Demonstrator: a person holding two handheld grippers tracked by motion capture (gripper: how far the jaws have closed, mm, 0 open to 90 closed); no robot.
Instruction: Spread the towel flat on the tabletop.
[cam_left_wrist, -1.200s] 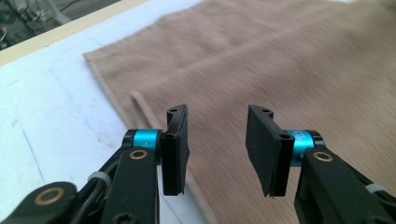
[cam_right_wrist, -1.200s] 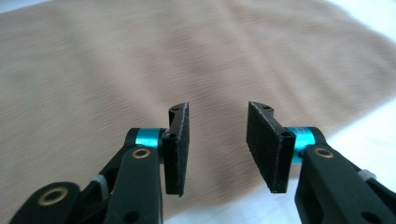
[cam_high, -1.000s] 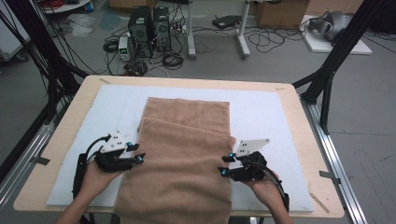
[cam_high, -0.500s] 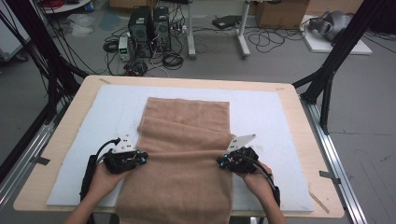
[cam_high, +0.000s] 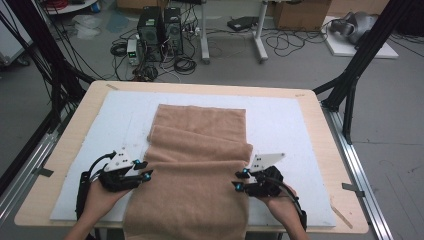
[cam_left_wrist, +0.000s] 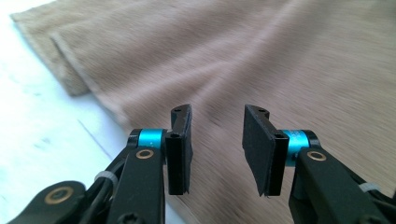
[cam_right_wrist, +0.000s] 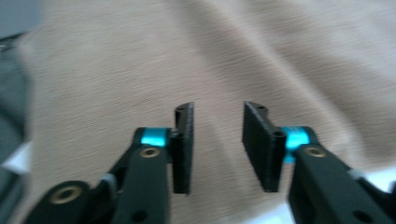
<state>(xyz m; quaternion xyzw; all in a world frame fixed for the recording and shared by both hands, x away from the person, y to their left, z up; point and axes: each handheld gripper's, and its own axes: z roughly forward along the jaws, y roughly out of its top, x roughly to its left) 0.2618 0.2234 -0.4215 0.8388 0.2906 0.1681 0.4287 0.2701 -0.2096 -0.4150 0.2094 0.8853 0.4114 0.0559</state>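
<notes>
The left tongs (cam_high: 144, 169) sit at the left edge of a long tan terry-cloth towel (cam_high: 197, 165), their two black jaws released with a clear gap between them and nothing pinched; in the left gripper view the left tongs (cam_left_wrist: 216, 149) hang just over the towel (cam_left_wrist: 261, 65) near its hemmed edge, where a fold of the cloth overlaps a lower layer. The right tongs (cam_high: 239, 179) rest at the towel's right edge, likewise released, and in the right gripper view the right tongs (cam_right_wrist: 217, 147) have bare tan cloth (cam_right_wrist: 196, 60) showing through the gap; that picture is blurred. Each tool is held by a hand, the left hand (cam_high: 102, 197) and the right hand (cam_high: 280, 205), coming in from the near side. The towel lies lengthwise down the middle of a white foam mat (cam_high: 295, 125), its far part folded across, its near end hanging over the front edge. The mat covers a pale wooden bench (cam_high: 320, 125). Beyond it, computer towers (cam_high: 160, 27) and tangled cables (cam_high: 300, 42) stand on the grey floor.
</notes>
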